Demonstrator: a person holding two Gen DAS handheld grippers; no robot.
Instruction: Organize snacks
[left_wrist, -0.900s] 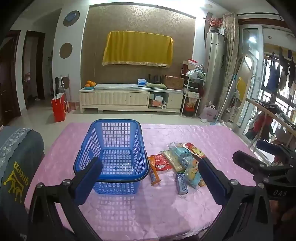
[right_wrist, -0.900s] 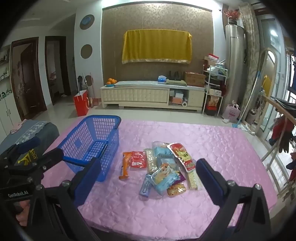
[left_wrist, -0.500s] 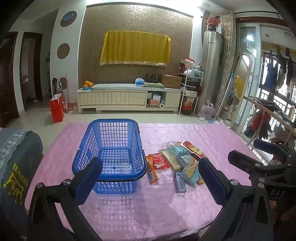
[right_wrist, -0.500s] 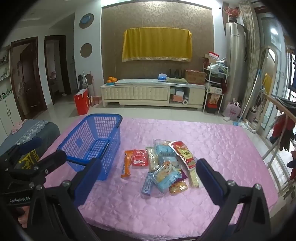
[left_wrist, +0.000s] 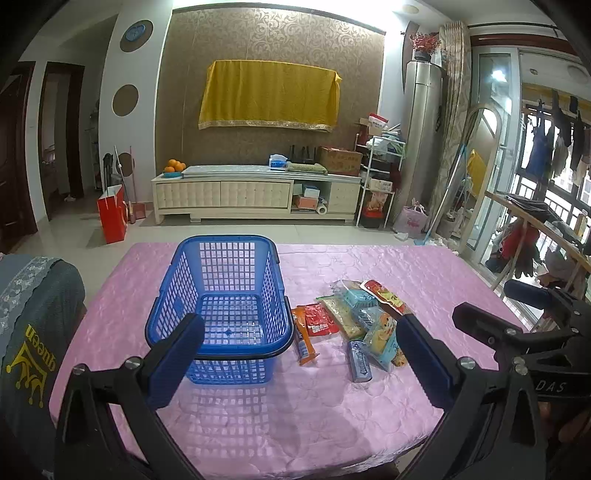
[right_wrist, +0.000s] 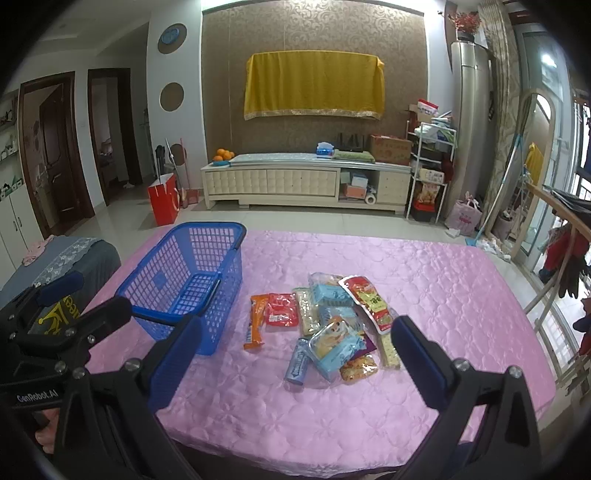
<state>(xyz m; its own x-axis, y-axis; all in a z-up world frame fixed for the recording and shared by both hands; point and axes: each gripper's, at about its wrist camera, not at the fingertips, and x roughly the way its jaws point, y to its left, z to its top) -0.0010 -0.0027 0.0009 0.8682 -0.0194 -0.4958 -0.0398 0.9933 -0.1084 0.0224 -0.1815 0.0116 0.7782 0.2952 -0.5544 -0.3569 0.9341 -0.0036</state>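
An empty blue plastic basket (left_wrist: 225, 295) (right_wrist: 192, 273) stands on the left half of the pink tablecloth (left_wrist: 332, 398) (right_wrist: 424, 280). To its right lies a heap of snack packets (left_wrist: 360, 317) (right_wrist: 332, 325): an orange bar (right_wrist: 255, 325), a red pack (right_wrist: 282, 309), light blue bags and a small blue-grey pack (right_wrist: 297, 362). My left gripper (left_wrist: 299, 360) hovers open near the table's front edge, facing the basket. Held just as wide, my right gripper (right_wrist: 293, 363) hangs in front of the heap. Neither holds anything.
A grey cloth-covered chair back (left_wrist: 33, 332) stands at the table's left edge. Beyond the table are tiled floor, a red bag (left_wrist: 112, 214), a white TV cabinet (left_wrist: 255, 195) and a clothes rack (left_wrist: 535, 236) on the right.
Both grippers have shifted slightly, so the basket and snacks sit a little differently in view. Jaws stay wide; nothing on the table has moved.
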